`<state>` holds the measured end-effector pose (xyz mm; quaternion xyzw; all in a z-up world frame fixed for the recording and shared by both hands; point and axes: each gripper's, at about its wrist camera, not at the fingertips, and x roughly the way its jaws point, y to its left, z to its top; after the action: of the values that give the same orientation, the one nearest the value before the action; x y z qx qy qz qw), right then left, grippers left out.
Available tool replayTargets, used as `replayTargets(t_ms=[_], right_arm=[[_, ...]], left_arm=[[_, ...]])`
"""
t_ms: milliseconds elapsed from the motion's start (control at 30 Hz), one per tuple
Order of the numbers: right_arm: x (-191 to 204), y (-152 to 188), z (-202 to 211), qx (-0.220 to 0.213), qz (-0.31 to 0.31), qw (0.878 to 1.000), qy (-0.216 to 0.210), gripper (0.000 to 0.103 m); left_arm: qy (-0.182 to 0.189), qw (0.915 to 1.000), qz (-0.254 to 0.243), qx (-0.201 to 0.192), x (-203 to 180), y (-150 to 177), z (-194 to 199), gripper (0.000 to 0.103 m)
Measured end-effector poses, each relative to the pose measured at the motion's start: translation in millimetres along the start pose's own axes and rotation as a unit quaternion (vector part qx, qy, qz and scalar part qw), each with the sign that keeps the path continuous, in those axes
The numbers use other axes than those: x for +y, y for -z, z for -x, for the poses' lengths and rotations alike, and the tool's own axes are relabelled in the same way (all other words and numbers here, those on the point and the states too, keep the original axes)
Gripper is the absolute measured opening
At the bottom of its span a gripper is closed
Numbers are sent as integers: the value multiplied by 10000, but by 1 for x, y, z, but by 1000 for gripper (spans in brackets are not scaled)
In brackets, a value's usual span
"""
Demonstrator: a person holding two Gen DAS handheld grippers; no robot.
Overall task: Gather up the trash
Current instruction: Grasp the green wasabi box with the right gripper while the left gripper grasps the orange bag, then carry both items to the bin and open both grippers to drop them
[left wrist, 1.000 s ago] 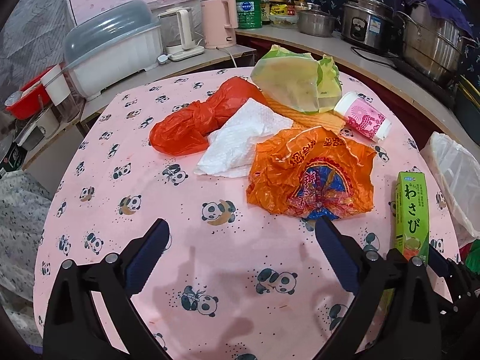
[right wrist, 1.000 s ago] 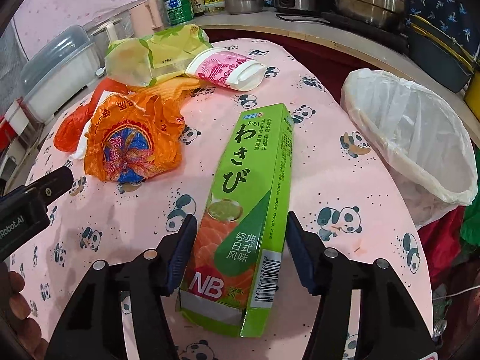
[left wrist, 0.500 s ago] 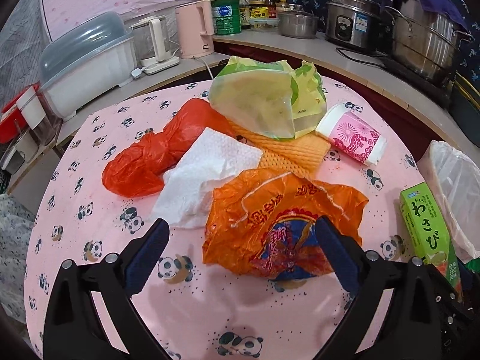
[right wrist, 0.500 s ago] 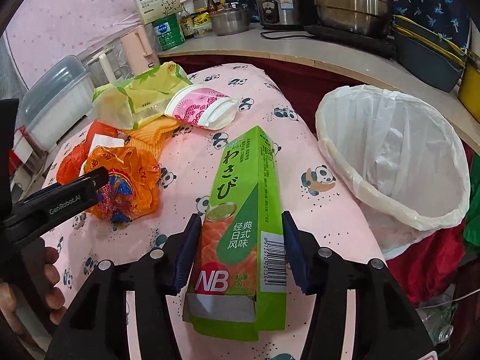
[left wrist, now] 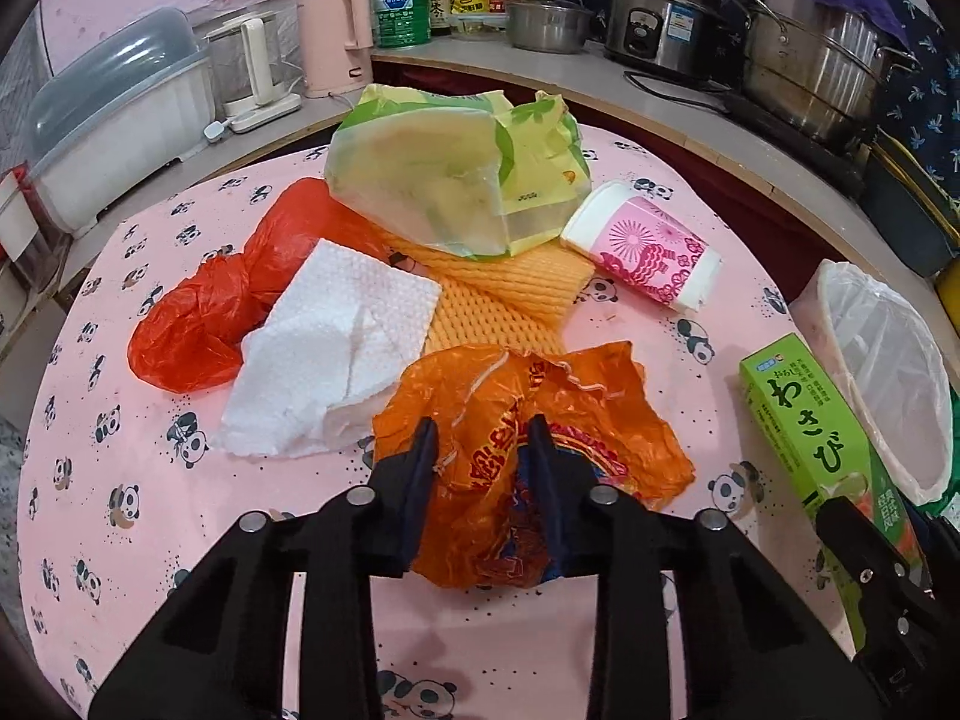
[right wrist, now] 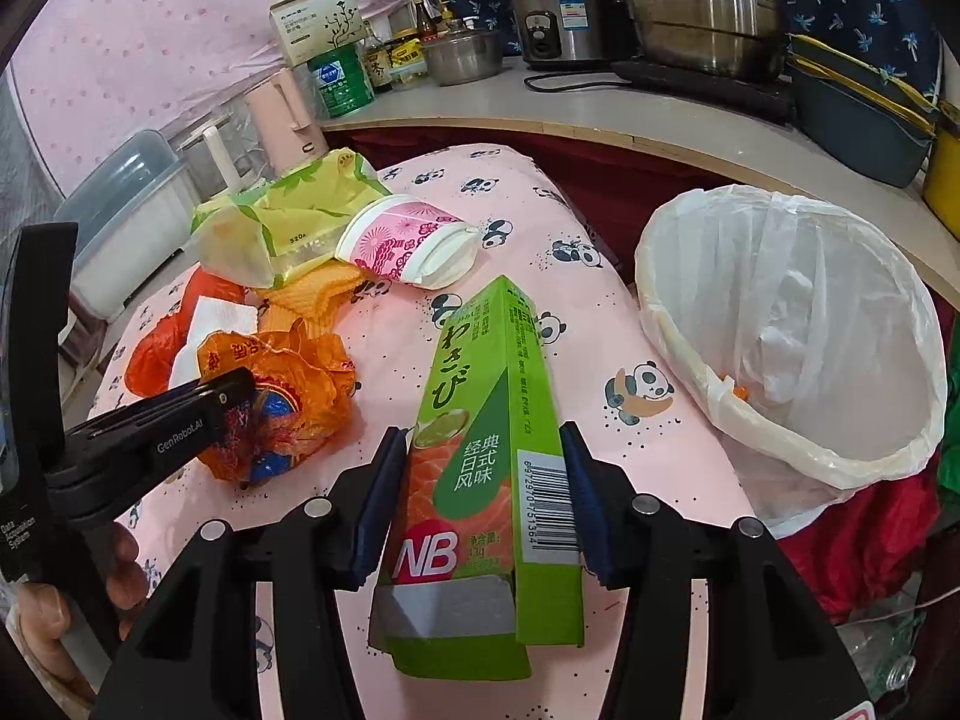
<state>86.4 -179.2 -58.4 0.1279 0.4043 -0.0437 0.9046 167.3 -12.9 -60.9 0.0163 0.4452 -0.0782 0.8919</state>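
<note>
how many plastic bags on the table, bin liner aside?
3: orange bag pinched in the left gripper, red bag far left, yellow-green bag at the back. More may hide beneath.

From the left wrist we look forward and down along the left claw (left wrist: 480,462), close over the pink panda-print counter (left wrist: 150,480). From the right wrist we look along the right claw (right wrist: 480,492), equally close. Both views share the crumpled orange plastic wrapper (left wrist: 528,420) (right wrist: 282,402), the green cardboard wasabi box (left wrist: 816,438) (right wrist: 486,414) and the white-lined trash bin (left wrist: 888,360) (right wrist: 798,330).
</note>
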Motion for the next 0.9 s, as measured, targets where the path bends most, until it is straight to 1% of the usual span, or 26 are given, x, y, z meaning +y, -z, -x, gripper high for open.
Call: replayTargets(t_ms=[33, 200, 233, 267, 300, 500, 667, 900], right_arm=[[-1, -1, 2, -32, -13, 10000, -4, 49], [-6, -4, 16, -192, -69, 9998, -16, 48], [-7, -5, 19, -225, -78, 9997, -7, 31], [-9, -6, 21, -221, -76, 9997, -35, 23], [-11, -6, 21, -178, -93, 9998, -24, 20], [-24, -2, 26, -150, -217, 9996, -24, 20], [-35, -2, 39, -314, -314, 9990, 17, 20], [-60, -13, 58, -613, -553, 9965, 116, 20]], left_arm=[[35, 10000, -3, 3, -2, 0, 2, 24], [128, 9999, -74, -86, -14, 4, 18, 22], [162, 9998, -98, -106, -17, 5, 21, 22], [179, 9997, -112, -117, -20, 5, 24, 22], [195, 9996, -132, -126, -24, 6, 27, 22], [301, 9991, -270, -141, -45, 10, 39, 22], [395, 9983, -396, -160, -62, 10, 46, 22], [564, 9964, -573, -254, -92, 2, 54, 22]])
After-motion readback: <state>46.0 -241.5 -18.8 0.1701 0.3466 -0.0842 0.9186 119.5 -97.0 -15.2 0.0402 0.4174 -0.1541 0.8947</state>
